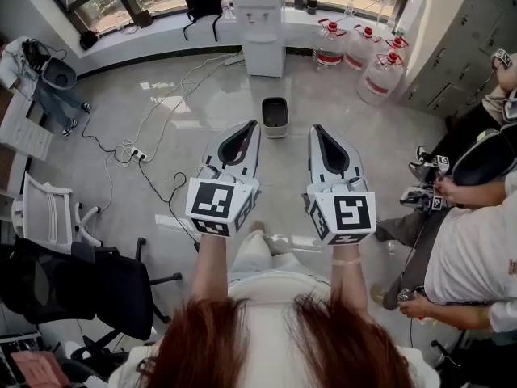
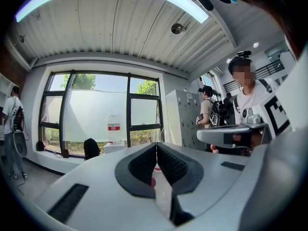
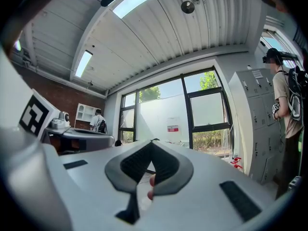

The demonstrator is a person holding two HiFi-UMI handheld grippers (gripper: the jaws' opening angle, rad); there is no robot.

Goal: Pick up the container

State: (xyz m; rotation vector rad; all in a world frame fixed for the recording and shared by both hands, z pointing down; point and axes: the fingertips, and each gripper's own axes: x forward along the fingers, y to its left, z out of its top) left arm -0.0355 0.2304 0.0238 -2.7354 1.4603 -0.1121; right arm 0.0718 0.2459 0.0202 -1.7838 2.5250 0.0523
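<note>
The container (image 1: 275, 115) is a small dark bin with a pale rim, standing on the glossy floor in front of a white water dispenser (image 1: 261, 23). In the head view my left gripper (image 1: 252, 124) and right gripper (image 1: 313, 128) are held side by side in the air, pointing toward the bin and short of it. Both are shut with nothing between the jaws. The left gripper (image 2: 156, 145) and the right gripper (image 3: 152, 142) each look level across the room at the windows, so the bin is hidden from both gripper views.
Several water jugs (image 1: 380, 75) stand at the back right by grey lockers (image 2: 180, 119). Cables and a power strip (image 1: 133, 153) trail over the floor on the left. A black office chair (image 1: 97, 285) is near left. A seated person (image 1: 477, 249) is on the right.
</note>
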